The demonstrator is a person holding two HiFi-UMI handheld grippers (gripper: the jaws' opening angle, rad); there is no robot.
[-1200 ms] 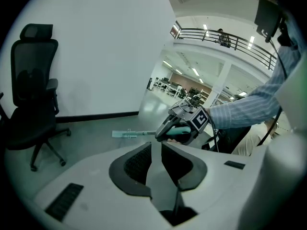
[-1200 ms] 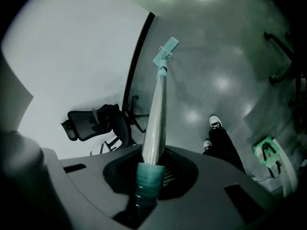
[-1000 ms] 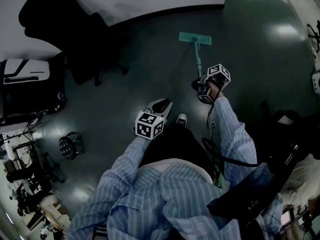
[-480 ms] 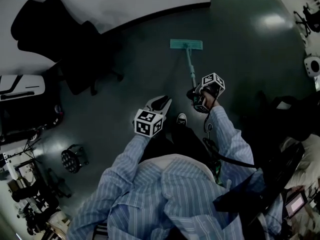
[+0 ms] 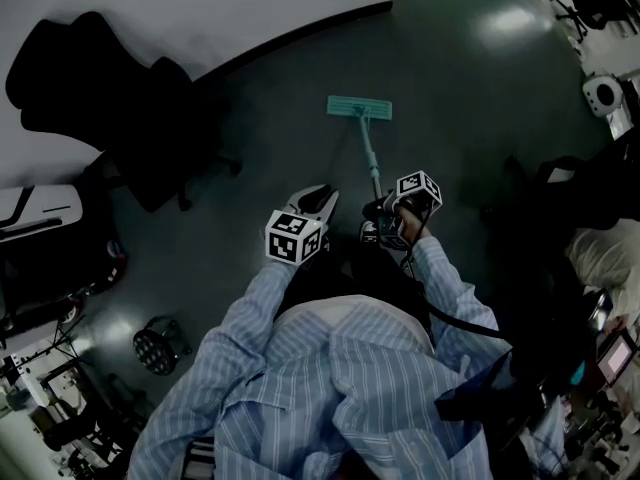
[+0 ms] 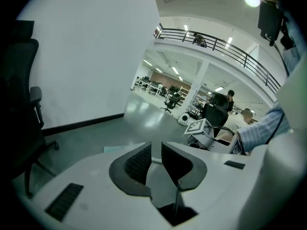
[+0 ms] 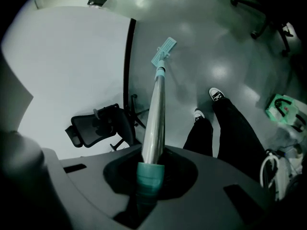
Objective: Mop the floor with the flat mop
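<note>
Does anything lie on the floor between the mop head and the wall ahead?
Nothing visible: bare floor runs from the mop head to the wall. The black office chair stands off to its left.

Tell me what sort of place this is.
Probably a large open-plan office or lab: office chair by the wall, rows of desks far off, a railed mezzanine above a glossy floor.

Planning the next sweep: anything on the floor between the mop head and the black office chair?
No, bare floor from mop head to office chair, per the head view.
</note>
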